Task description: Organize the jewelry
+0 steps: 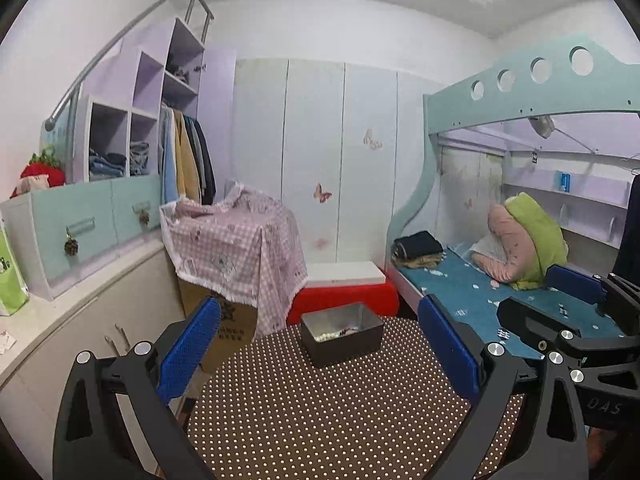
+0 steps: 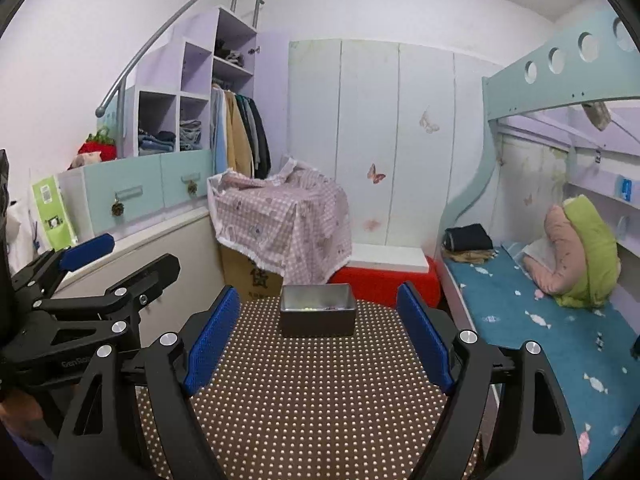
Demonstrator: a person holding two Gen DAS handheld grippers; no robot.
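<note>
- Left gripper (image 1: 320, 340): blue-padded fingers (image 1: 188, 344) standing wide apart with nothing between the pads, framing the lower centre of the left wrist view.
- Right gripper (image 2: 320, 334): fingers (image 2: 212, 336) likewise spreading wide and gripping nothing; it is also showing at the right edge of the left wrist view.
- Box (image 1: 341, 333): a dark, open-topped container sitting upright on the table at the centre of both views, well ahead of both sets of fingertips and touching neither.
- Jewelry (image 1: 334, 335): pale beads and a small darker piece lying inside the box, on its bottom; finer detail is too small to tell.
- Table (image 1: 340, 408): brown dotted top filling the lower centre of each view.
- Bed (image 2: 540, 320): blue cover occupying the right side.
- Checked cloth (image 1: 236, 240): draping over a carton, left of centre.
</note>
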